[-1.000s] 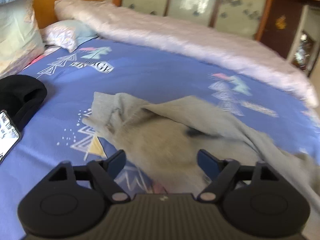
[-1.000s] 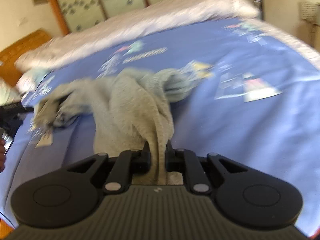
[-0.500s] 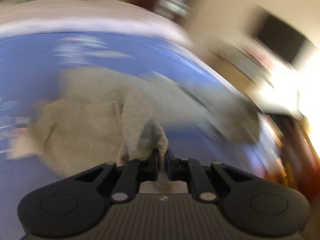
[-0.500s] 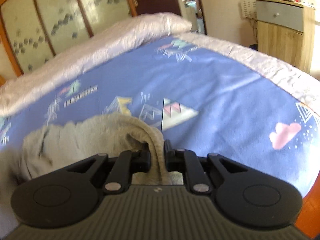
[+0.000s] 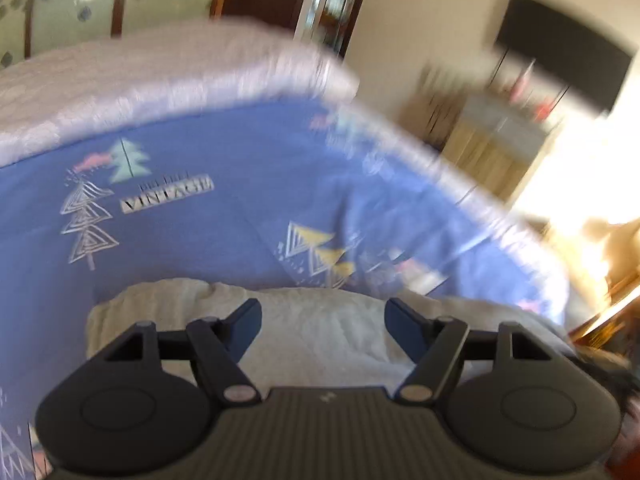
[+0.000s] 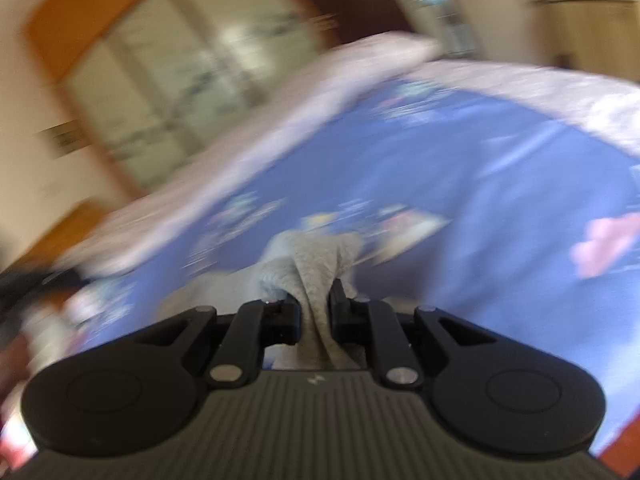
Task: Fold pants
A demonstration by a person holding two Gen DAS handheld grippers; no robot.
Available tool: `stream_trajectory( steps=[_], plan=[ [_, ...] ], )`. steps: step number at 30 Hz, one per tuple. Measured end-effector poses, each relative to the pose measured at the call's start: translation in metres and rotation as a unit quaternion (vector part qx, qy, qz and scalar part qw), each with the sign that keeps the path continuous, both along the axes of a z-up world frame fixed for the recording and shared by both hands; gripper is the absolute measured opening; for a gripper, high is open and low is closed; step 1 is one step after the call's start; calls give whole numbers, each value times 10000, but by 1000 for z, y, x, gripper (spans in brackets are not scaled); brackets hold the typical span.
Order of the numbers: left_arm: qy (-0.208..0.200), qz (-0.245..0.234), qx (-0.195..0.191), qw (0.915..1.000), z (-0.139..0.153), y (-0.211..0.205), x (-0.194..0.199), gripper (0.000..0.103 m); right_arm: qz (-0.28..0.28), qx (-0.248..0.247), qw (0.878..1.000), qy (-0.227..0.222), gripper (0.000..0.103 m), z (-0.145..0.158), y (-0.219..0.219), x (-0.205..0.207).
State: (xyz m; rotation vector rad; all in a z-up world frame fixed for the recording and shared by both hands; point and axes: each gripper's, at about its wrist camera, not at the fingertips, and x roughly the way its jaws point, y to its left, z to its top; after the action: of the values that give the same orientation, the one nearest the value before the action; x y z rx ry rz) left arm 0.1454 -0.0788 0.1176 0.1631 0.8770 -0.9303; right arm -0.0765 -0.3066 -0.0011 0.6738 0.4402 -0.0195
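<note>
The grey pants lie bunched on the blue patterned bed sheet, just below my left gripper. Its jaws are opening and stand wide apart; the cloth shows beneath the gap and neither pad presses on it. In the right wrist view my right gripper is shut on a fold of the pants, which bunches up between the pads and trails off to the left over the sheet. Both views are motion-blurred.
A white quilt lies along the far edge of the bed. Past the bed's right edge stand a wooden cabinet and a dark screen on the wall. Patterned sliding doors stand behind the bed.
Half a second ago my left gripper was shut on the pants; now it has let go, opened wide and risen. My right gripper kept its hold and moved sideways with the cloth.
</note>
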Motion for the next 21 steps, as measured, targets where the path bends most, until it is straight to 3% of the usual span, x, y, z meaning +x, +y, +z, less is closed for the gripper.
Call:
stream_trajectory(
  steps=[3,7,10,12,17,19,20,21],
  plan=[
    [319,-209,722,9967,-22,-71,11,69,1456,670,9866,-309,16,-10,24,0],
    [-200,-833,1538,9844,-50,-136,-7,71,2953,411,9545,-42,16,-32,89,11],
    [-580,-1303,2222,9645,-64,-167,-33,71,3422,124,9386,421,19,-56,132,27],
    [-911,-1588,2746,9440,-78,-181,-52,71,3581,22,9322,533,19,-67,148,33],
    [-1210,-2100,3558,9026,-104,-182,-87,71,3535,216,9342,437,19,-66,141,27],
    [-1287,-2190,3865,8866,-112,-177,-96,59,3482,301,9359,438,19,-69,136,23],
    [-1288,-2197,3992,8808,-116,-173,-99,37,3475,286,9362,442,19,-68,137,21],
    [-1235,-2185,4036,8798,-117,-170,-99,24,3471,249,9365,441,19,-67,136,20]
  ],
)
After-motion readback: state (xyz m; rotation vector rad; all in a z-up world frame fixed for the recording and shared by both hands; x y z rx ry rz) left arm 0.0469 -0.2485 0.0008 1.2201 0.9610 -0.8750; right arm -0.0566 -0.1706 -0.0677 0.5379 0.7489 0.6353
